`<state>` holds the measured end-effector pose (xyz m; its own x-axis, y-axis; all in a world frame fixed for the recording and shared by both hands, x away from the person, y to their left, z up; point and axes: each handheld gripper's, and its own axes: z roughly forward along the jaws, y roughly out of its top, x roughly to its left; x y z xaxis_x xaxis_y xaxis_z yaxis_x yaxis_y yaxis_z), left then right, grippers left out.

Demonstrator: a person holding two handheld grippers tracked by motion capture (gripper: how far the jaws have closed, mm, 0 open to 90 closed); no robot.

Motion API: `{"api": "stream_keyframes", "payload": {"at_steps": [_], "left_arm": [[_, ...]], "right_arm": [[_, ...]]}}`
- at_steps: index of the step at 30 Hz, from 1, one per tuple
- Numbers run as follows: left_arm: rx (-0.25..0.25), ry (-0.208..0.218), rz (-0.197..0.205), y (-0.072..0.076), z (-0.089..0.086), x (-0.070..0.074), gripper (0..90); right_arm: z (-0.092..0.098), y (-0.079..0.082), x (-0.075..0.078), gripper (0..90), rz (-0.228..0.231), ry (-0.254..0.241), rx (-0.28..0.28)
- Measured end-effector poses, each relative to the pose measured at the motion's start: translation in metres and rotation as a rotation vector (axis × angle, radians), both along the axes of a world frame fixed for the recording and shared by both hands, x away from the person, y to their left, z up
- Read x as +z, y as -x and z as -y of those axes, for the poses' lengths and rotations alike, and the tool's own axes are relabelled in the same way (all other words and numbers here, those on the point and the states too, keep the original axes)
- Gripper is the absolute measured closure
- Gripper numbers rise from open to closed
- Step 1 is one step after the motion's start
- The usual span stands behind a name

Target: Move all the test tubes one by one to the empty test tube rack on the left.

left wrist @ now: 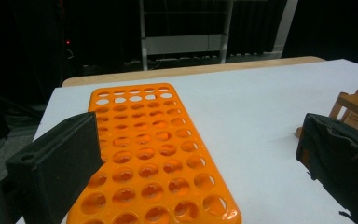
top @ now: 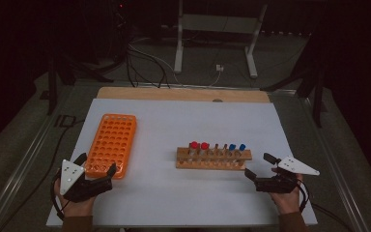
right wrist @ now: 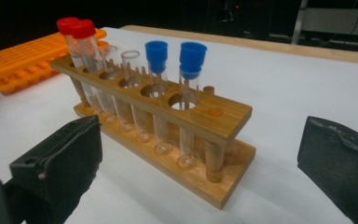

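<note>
Left hand (top: 75,205): it is coming in from the near edge of the surface, forearm pointing forward, and it is holding the left tongs (top: 96,164) low and almost level.
Left tongs state: they are standing wide open, with nothing between the jaws.
Right hand (top: 286,197): it is also coming in from the near edge, and it is turning the right tongs (top: 260,166) toward the left.
Right tongs state: they are standing wide open and gripping nothing.
Orange rack (top: 111,144): it is lying flat just ahead of the left tongs; its near end is sitting between the two jaws, but I cannot tell if a jaw is touching it. Its holes are looking empty in the left gripper view (left wrist: 144,154).
Wooden rack (top: 214,158): it is standing just beside the right tongs, close in front of the jaws but apart from them.
Tubes: two red-capped tubes (right wrist: 77,35) are sitting at the end far from the right tongs, two blue-capped tubes (right wrist: 175,56) at the near end, and uncapped tubes (right wrist: 130,65) between them.
White surface (top: 174,125): it is giving open room between the two racks and behind them.
</note>
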<state>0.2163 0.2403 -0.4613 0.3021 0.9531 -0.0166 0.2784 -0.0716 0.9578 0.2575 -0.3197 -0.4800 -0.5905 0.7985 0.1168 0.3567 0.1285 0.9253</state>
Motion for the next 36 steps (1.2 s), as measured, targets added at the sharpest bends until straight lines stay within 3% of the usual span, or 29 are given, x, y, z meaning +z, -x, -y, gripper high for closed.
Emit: {"api": "stream_keyframes", "payload": {"at_steps": [9,17,23,31,36], "left_arm": [[0.023,0.001,-0.005,-0.001,-0.001,-0.002,0.5],[0.023,0.006,-0.012,-0.001,-0.001,-0.003,0.5],[0.025,0.011,-0.017,-0.002,-0.001,-0.005,0.5],[0.02,0.005,-0.018,-0.003,0.002,-0.006,0.5],[0.016,0.005,-0.022,-0.003,0.002,-0.006,0.5]], "right_arm": [[0.0,-0.002,0.0,0.2,-0.007,-0.001,-0.005],[0.004,-0.003,0.014,2.1,0.004,-0.064,-0.013],[0.001,-0.005,0.024,5.5,0.005,-0.045,0.002],[-0.011,-0.021,0.031,27.9,0.001,0.0,-0.009],[-0.022,-0.027,0.031,53.5,0.012,0.051,0.021]]}}
